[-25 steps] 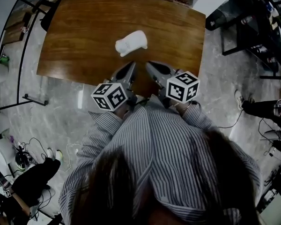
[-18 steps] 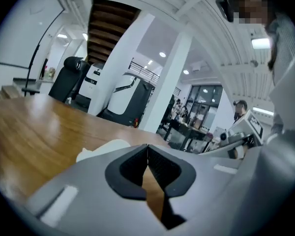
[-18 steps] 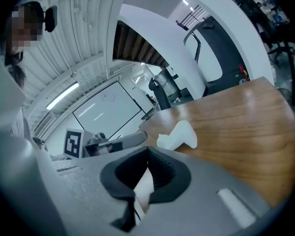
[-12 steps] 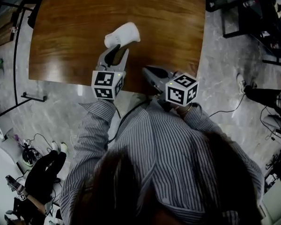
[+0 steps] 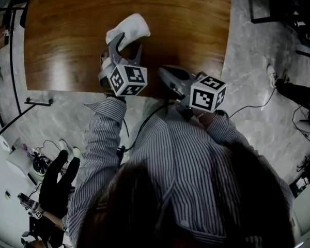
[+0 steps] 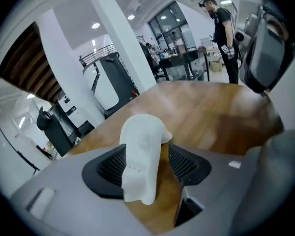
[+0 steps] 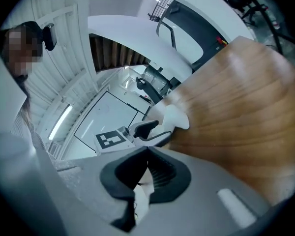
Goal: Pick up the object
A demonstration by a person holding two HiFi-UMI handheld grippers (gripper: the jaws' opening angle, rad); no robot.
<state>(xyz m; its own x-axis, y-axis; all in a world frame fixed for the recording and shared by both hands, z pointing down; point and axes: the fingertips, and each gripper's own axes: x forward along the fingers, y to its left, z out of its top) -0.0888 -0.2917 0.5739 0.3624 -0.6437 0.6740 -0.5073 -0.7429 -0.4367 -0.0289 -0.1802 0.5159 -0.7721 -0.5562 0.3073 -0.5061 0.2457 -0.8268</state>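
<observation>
A white, soft-looking object (image 5: 128,29) lies on the brown wooden table (image 5: 67,35), a little left of the middle. My left gripper (image 5: 129,41) reaches over the table's near edge. Its jaws are opening and stand wide on either side of the object (image 6: 140,156), which lies between the ribbed pads; no squeeze on it shows. My right gripper (image 5: 163,72) hovers at the table's near edge, right of the left one, its jaws together and empty (image 7: 146,154). In the right gripper view the object (image 7: 176,116) shows ahead, with the left gripper (image 7: 147,132) at it.
The table's near edge runs just under both grippers, with grey marble floor beyond. Cables and a seated person's legs (image 5: 57,185) are at lower left. Black furniture frames (image 5: 279,4) stand right of the table. A person (image 6: 221,23) stands past the table's far side.
The left gripper has gone forward from the table's edge to the white object, and its jaws have spread around it. The right gripper has stayed near the edge.
</observation>
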